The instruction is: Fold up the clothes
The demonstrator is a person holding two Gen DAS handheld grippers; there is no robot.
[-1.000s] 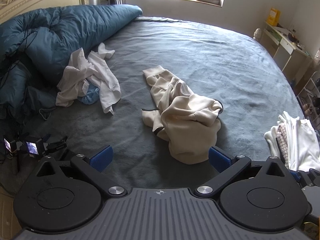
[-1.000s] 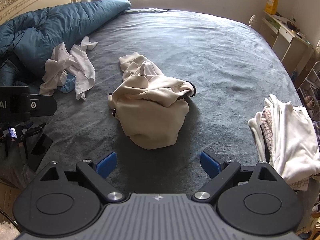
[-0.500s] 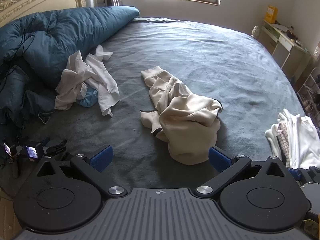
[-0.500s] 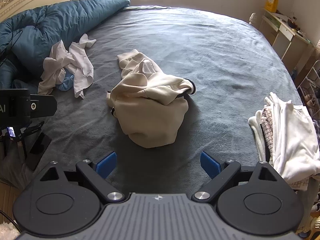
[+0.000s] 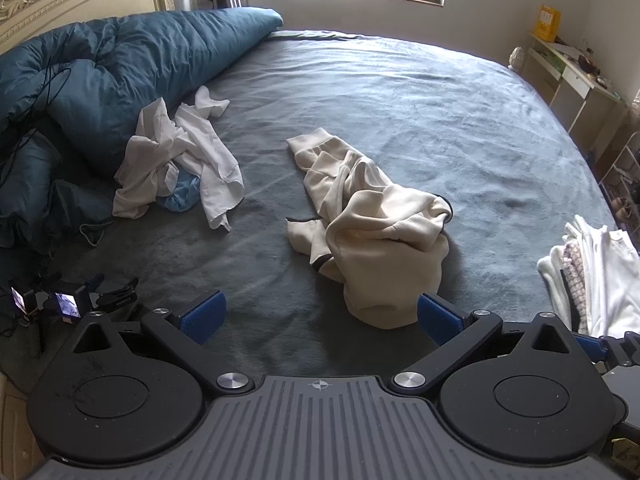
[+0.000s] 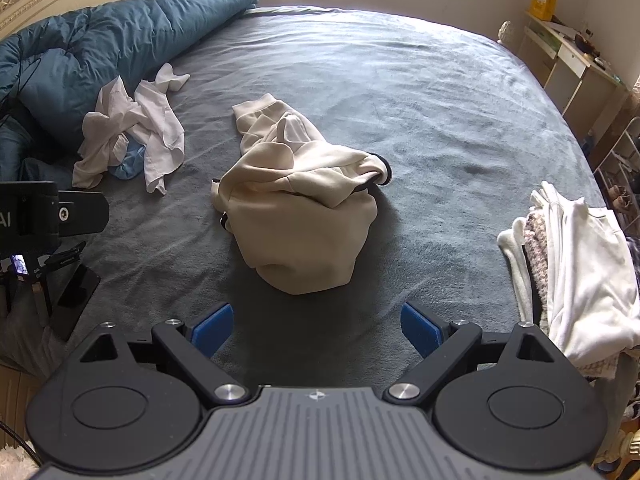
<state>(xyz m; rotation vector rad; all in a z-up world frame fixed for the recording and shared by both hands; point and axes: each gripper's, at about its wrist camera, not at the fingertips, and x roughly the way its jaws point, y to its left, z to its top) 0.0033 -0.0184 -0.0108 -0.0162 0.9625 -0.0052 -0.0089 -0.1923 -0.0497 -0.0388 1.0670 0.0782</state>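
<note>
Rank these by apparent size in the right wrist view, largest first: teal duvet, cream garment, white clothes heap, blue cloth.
1. teal duvet
2. cream garment
3. white clothes heap, though farther away, so unsure
4. blue cloth, mostly covered

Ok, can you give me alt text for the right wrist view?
A crumpled cream sweatshirt lies mid-bed on the grey-blue bedspread, just ahead of the open, empty right claw. A tangle of white garments sits far left; a stack of folded pale clothes sits at the right edge.
</note>
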